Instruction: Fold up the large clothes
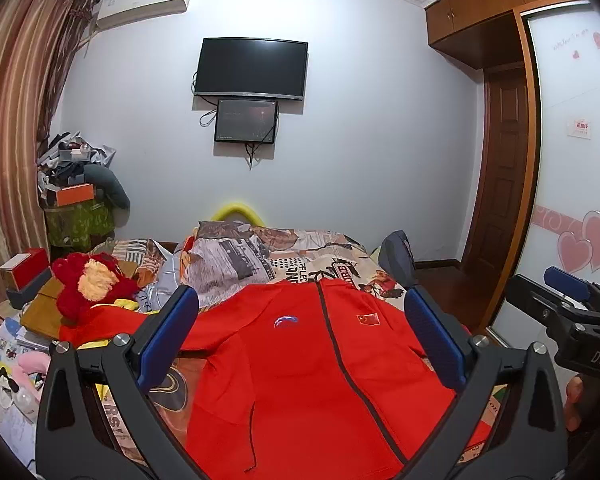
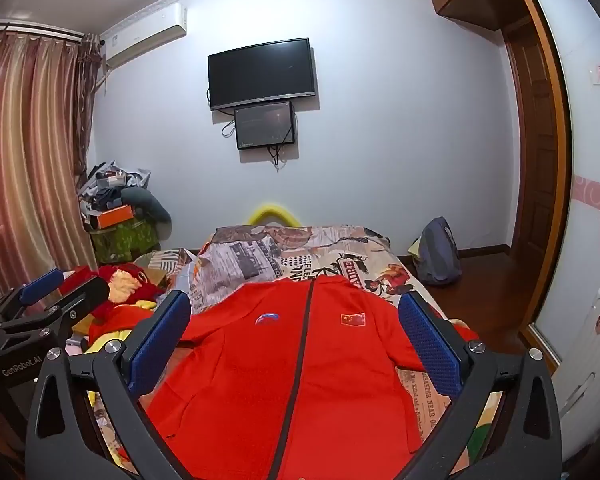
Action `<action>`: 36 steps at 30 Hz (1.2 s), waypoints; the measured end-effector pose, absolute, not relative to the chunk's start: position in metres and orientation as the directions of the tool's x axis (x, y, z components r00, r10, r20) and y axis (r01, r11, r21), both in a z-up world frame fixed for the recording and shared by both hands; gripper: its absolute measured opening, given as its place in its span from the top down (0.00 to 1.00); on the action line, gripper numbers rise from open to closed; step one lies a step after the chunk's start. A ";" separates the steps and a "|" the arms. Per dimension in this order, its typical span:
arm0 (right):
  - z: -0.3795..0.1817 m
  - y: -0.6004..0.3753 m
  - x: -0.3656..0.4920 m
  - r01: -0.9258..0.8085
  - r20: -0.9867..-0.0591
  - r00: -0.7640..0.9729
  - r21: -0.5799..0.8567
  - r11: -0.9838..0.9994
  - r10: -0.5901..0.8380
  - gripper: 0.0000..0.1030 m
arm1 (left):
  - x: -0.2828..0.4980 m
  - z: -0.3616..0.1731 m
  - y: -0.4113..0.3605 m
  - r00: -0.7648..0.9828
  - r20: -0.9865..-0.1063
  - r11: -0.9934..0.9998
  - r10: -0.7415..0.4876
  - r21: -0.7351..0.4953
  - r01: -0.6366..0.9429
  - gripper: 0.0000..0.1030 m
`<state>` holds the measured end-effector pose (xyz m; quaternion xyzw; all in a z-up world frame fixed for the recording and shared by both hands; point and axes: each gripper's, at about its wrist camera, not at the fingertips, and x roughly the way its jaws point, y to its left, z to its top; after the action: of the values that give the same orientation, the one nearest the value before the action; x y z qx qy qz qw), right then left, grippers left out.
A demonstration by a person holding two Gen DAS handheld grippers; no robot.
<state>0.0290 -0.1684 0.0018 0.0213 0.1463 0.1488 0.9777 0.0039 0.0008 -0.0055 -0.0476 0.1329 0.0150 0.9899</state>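
- Red jacket (image 1: 300, 360) lies front-up and spread out on the bed (image 1: 332, 260), zip closed down the middle, collar toward the far wall.
- Its body looks fairly smooth; one sleeve runs off to the left side and the other toward the bed's right edge, as far as the wrist views show.
- No fold is visible yet: both sleeves are out and the hem end has not been brought up. By my reading the task is at its very start, with the laying-out done and every fold left.
- Left gripper (image 1: 300, 340) hangs above the jacket with its jaws spread wide and nothing between the blue pads; it does not touch the cloth.
- Right gripper (image 2: 296, 344) is the same: jaws wide apart, empty, poised over the jacket and tilted a little downward.
- Each gripper also shows at the edge of the other's view, so the two sit side by side near the hem end.
- Beside the jacket on the left lie a red plush toy (image 1: 88, 280) and other clutter, which could crowd a sleeve fold on that side.
- Likely next, as a guess: each gripper goes down to a sleeve or shoulder edge to begin folding inward.
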 end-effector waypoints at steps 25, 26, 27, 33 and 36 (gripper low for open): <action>0.003 -0.166 0.028 -0.286 -0.284 0.911 0.085 0.955 0.298 0.00 | 0.005 -0.004 -0.001 0.963 -0.269 0.995 0.023 -0.087 -0.048 0.00; 0.003 -0.166 0.028 -0.286 -0.284 0.911 0.085 0.954 0.298 0.00 | 0.005 -0.004 -0.001 0.963 -0.269 0.995 0.023 -0.087 -0.048 0.00; 0.003 -0.166 0.028 -0.286 -0.284 0.911 0.086 0.954 0.298 0.00 | 0.005 -0.003 -0.001 0.963 -0.270 0.995 0.023 -0.087 -0.048 0.00; 0.000 -0.164 0.027 -0.286 -0.286 0.911 0.084 0.954 0.298 0.00 | 0.005 -0.004 0.000 0.963 -0.270 0.995 0.024 -0.086 -0.049 0.00; -0.002 -0.162 0.026 -0.286 -0.287 0.910 0.084 0.954 0.298 0.00 | 0.006 -0.004 0.000 0.962 -0.272 0.995 0.024 -0.087 -0.049 0.00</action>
<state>0.0257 -0.1625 -0.0016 0.0198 0.1498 0.1496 0.9771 0.0063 0.0003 -0.0044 -0.0466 0.1365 0.0185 0.9894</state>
